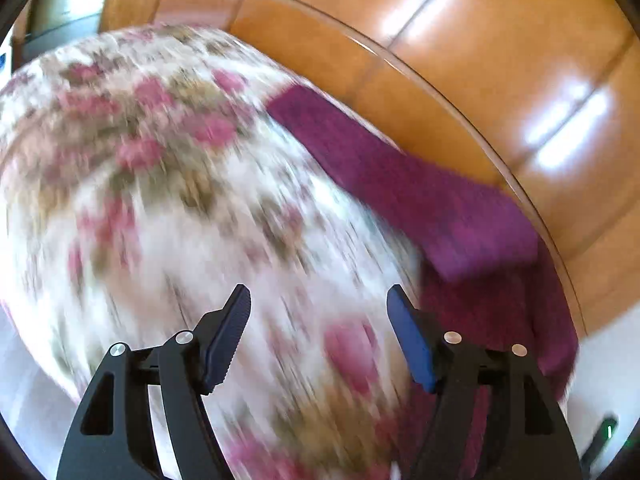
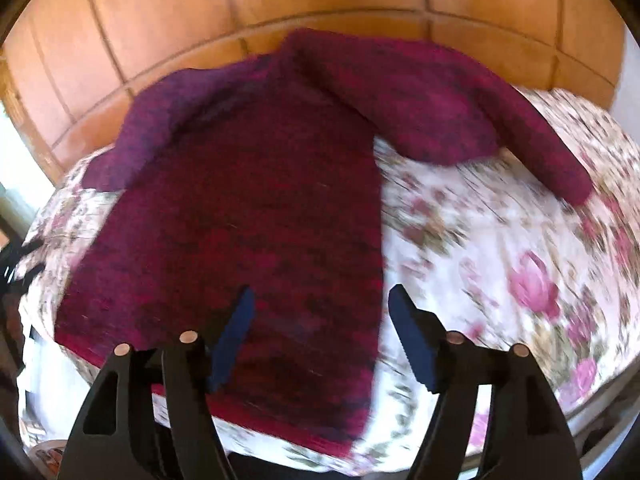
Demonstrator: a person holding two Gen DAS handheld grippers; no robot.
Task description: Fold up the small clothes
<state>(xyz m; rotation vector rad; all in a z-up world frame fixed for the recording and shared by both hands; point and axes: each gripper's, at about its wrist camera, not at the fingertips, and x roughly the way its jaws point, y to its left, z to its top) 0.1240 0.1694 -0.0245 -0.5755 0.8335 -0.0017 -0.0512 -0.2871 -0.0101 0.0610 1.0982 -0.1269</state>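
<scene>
Right claw [image 2: 320, 330] gaping, hovering above sweater [image 2: 240, 208] hem | left claw [image 1: 318, 330] gaping, empty, over floral tabletop [image 1: 160, 200] | step: opening fold pending | next: gripping sleeve [image 2: 520, 136], folding inward

Motion blur smears the floral cloth [image 1: 160, 184] in the left wrist view, so its pattern is unreadable. The maroon sweater [image 1: 440, 200] runs behind the left hand-held gripper [image 1: 318, 336]. A small dark object [image 1: 600, 440] at the lower right is unidentifiable.
</scene>
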